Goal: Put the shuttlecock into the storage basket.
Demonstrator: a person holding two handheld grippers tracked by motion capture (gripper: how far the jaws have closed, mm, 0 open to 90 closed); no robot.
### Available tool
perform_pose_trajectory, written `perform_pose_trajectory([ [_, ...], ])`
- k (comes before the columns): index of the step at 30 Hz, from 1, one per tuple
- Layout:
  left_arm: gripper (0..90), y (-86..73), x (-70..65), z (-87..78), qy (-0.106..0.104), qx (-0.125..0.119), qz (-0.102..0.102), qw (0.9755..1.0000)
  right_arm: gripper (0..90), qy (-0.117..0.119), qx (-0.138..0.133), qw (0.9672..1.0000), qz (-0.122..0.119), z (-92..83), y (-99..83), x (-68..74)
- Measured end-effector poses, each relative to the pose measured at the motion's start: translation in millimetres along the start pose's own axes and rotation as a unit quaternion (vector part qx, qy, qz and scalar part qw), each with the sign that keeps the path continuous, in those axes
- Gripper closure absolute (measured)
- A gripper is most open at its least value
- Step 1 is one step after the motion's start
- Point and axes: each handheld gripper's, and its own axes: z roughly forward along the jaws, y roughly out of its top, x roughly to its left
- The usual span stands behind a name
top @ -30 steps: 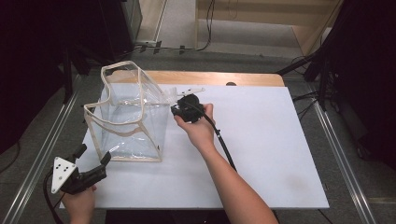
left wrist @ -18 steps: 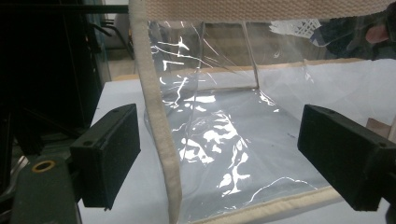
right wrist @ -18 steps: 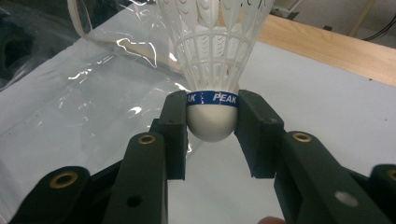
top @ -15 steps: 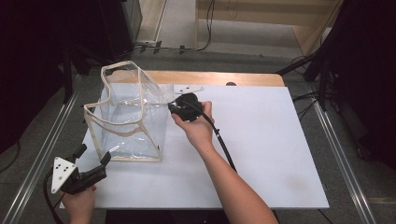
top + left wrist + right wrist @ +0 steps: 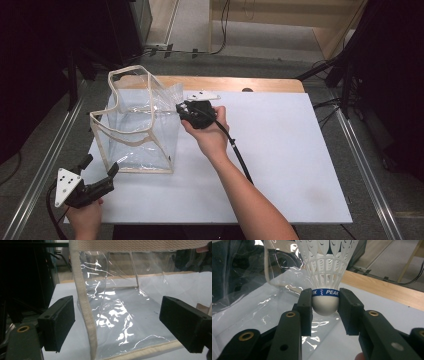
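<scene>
We record one shuttlecock: white plastic skirt, blue band, rounded white cork; clamped in the right gripper beside one clear bag near the bench's far-left corner; left gripper released

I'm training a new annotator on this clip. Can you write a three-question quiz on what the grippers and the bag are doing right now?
1. True or false: the right gripper is clamped on the head of a shuttlecock.
2. The left gripper's jaws are: A) shut on the bag's trim, B) open, with the near corner of the clear bag between them, C) shut on nothing.
3. What word is printed on the shuttlecock's blue band?

Key: 1 true. 2 B. 3 PEAK.
</scene>
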Motion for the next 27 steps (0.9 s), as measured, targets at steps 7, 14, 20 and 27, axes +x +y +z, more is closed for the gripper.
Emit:
perform_pose_trajectory([
  [7,13.7,0.0,0.0,0.0,0.0,0.0,0.0,1.0,62.9,-0.005,-0.018,0.9998,-0.008,-2.0,1.6,1.4],
  [14,13.7,0.0,-0.1,0.0,-0.001,0.0,0.0,1.0,62.8,-0.002,-0.026,0.9996,-0.008,-6.3,5.3,4.5],
  [20,13.7,0.0,-0.3,0.1,0.0,0.0,0.0,1.0,62.9,0.001,-0.028,0.9995,-0.009,-8.9,9.0,7.1],
  [27,13.7,0.0,-0.2,0.1,0.0,0.0,0.0,1.0,62.9,0.006,-0.035,0.9993,-0.013,-12.4,14.2,11.4],
])
